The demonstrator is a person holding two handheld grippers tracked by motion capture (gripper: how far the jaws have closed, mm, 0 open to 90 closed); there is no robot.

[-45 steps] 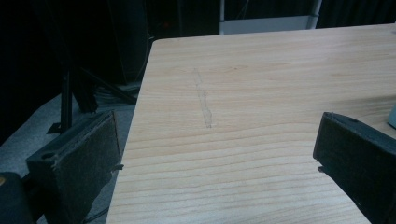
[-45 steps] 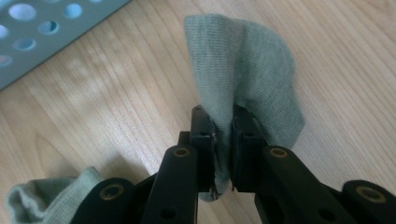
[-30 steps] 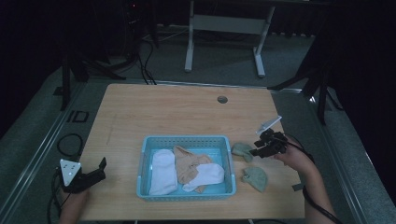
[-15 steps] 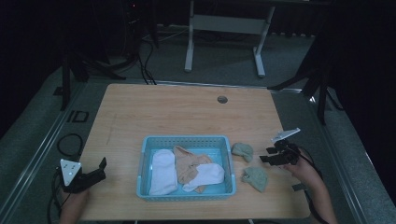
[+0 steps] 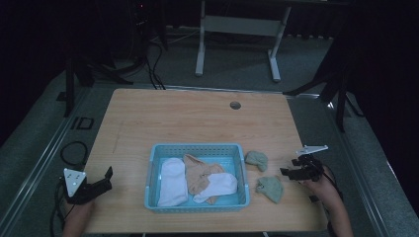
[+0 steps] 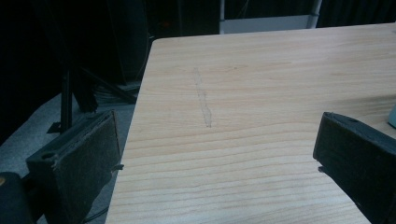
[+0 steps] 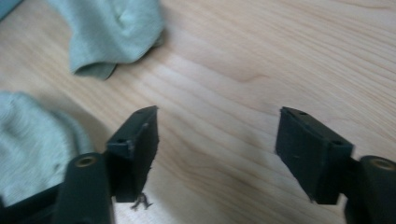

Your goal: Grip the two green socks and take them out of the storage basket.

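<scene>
A light blue basket (image 5: 195, 146) stands at the table's near middle and holds two white socks (image 5: 172, 181) and a tan one (image 5: 200, 174). Two pale green socks lie on the wood right of it, one farther back (image 5: 256, 159) and one nearer (image 5: 270, 188). My right gripper (image 5: 290, 168) hovers open just right of them, jaws pointing left. In the right gripper view its jaws (image 7: 217, 140) frame bare wood, with one green sock (image 7: 112, 32) ahead and the other (image 7: 32, 140) at the left. My left gripper (image 5: 106, 180) rests open at the table's near left edge, its jaws (image 6: 219, 154) empty.
The wooden table (image 5: 197, 118) has a round cable hole (image 5: 235, 105) at the back. A faint scuff (image 6: 203, 100) marks the wood ahead of the left gripper. Dark stands, cables and a white desk frame (image 5: 237, 29) stand on the floor beyond.
My right gripper has drawn back to the right and toward the near edge, away from the farther green sock. Both green socks stay on the table. The left gripper has not moved.
</scene>
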